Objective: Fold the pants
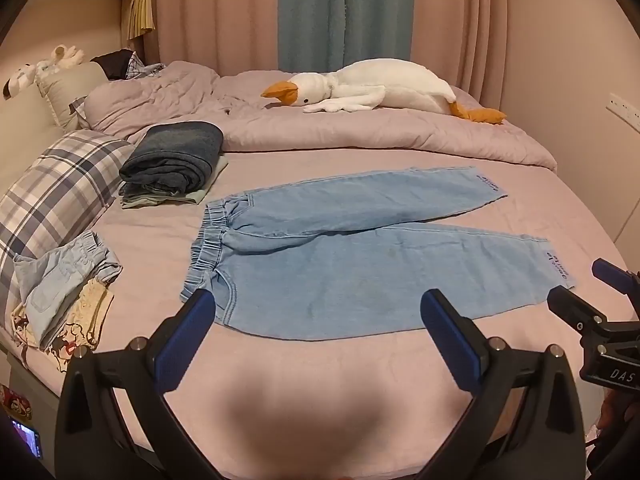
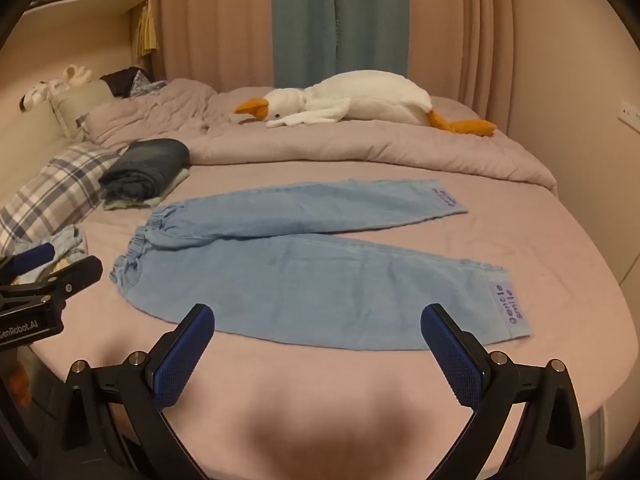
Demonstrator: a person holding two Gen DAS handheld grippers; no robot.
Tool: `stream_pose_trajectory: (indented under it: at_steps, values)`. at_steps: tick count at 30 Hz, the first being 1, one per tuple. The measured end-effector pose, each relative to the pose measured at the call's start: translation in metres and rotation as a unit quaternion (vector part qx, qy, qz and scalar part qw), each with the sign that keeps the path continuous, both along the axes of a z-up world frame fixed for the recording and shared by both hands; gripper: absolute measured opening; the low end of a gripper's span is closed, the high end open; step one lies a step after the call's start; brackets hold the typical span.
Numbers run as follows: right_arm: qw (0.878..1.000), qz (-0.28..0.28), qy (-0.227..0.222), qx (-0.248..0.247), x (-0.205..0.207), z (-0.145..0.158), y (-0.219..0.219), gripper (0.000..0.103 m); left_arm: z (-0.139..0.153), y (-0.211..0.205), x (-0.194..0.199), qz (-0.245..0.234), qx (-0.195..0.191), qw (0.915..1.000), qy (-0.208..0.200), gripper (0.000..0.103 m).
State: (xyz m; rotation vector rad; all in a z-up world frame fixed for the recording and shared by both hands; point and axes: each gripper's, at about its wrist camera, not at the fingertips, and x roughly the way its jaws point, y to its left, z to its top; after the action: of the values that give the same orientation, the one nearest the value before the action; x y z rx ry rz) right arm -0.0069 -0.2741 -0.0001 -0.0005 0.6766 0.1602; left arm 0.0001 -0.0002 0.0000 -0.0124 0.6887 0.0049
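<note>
Left gripper point(image 1: 316, 308) with black arms and blue ribbed pads, fingers spread wide apart, nothing between them, hovering over the pink bedsheet point(image 1: 152, 240) at the near edge of the light blue denim pants point(image 1: 360, 256); its left pad tip sits at the waistband corner, contact unclear. Going left to right in the left wrist view: grey-and-white plaid pillow point(image 1: 56, 192) at 9 o'clock, crumpled pale denim garment on a printed cloth point(image 1: 64, 284) at 8 o'clock, folded dark blue-grey stack of clothes point(image 1: 174, 160) at 10 o'clock just beyond the waistband. Pants lie flat, unfolded, centre of the bed, elastic waistband to the left, two legs running right and splaying apart at the hems, each hem with a small printed label. White plush goose with orange beak and feet point(image 1: 376, 88) at 12 o'clock on the rumpled mauve duvet point(image 1: 360, 132), well apart from the pants. Behind it, pink curtains with a teal centre panel point(image 1: 344, 12). Right gripper point(image 2: 318, 322) at 3–4 o'clock in that view, fingers also wide apart, empty, over the sheet near the front pant leg's lower edge; in its own view the hem label reading "gentle smile" point(image 2: 506, 306) sits at 2 o'clock, just beside the right pad
</note>
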Motion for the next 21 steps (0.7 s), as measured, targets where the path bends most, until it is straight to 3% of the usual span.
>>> stream_pose_trajectory:
  at_steps: [21]
  values:
    - [1.000,0.001,0.005,-0.003,0.0015,-0.0009,-0.0012,0.103,-0.0063,-0.0007,0.0040,-0.006,0.001,1.0000,0.000,0.103]
